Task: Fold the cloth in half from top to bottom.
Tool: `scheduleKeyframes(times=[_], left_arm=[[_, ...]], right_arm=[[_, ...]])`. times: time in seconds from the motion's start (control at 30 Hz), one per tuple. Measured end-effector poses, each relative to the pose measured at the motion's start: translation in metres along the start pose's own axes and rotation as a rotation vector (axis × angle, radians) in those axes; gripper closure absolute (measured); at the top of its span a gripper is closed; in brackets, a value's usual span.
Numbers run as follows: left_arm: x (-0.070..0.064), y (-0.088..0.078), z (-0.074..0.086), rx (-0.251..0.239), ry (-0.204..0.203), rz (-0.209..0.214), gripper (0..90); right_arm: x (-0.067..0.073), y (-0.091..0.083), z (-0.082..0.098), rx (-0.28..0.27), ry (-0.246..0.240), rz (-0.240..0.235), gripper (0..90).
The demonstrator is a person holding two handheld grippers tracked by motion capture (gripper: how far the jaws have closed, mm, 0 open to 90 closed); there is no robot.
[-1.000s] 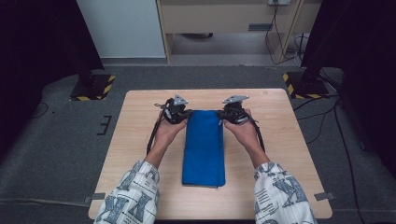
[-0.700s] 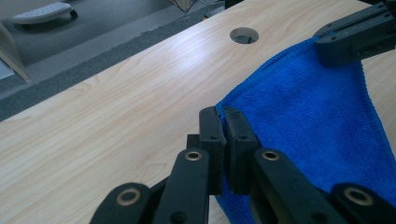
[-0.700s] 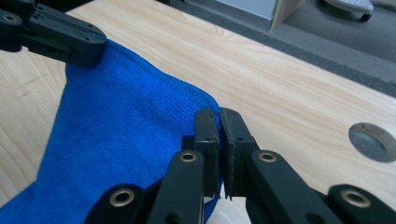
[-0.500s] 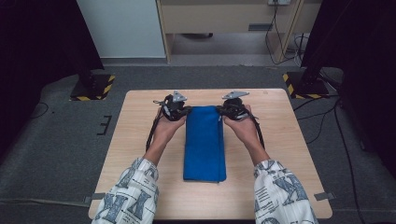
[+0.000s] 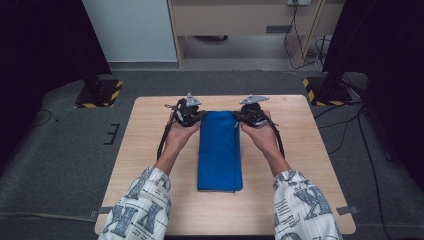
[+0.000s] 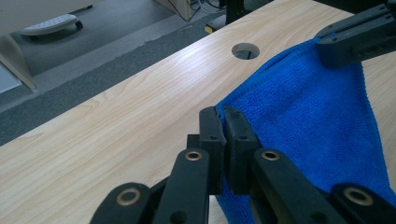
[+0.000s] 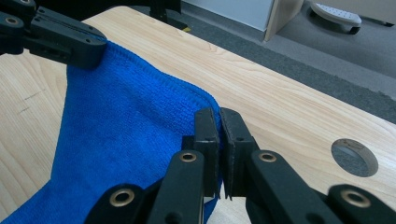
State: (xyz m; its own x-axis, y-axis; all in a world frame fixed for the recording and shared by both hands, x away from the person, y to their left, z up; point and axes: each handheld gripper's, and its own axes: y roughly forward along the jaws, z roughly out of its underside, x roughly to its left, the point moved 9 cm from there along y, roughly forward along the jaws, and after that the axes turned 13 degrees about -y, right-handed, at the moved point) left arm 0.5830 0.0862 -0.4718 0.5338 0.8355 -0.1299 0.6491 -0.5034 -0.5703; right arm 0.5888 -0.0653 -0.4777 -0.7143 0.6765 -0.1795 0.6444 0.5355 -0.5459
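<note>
- 2 grippers clamp the blue towel [image 5: 220, 150] at its far corners: left gripper [image 5: 192, 116] on the far-left corner, right gripper [image 5: 247, 117] on the far-right.
- Towel lies folded lengthwise mid-table [image 5: 300, 165], far edge pulled taut btwn both.
</note>
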Motion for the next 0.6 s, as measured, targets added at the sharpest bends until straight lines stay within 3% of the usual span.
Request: scheduleKeyframes(times=[0.6], left_arm=[[-0.014,-0.01,0.018,0.008,0.039,0.02,87.0]], right_arm=[[0.015,-0.014,0.016,-0.015,-0.043,-0.019,86.7]])
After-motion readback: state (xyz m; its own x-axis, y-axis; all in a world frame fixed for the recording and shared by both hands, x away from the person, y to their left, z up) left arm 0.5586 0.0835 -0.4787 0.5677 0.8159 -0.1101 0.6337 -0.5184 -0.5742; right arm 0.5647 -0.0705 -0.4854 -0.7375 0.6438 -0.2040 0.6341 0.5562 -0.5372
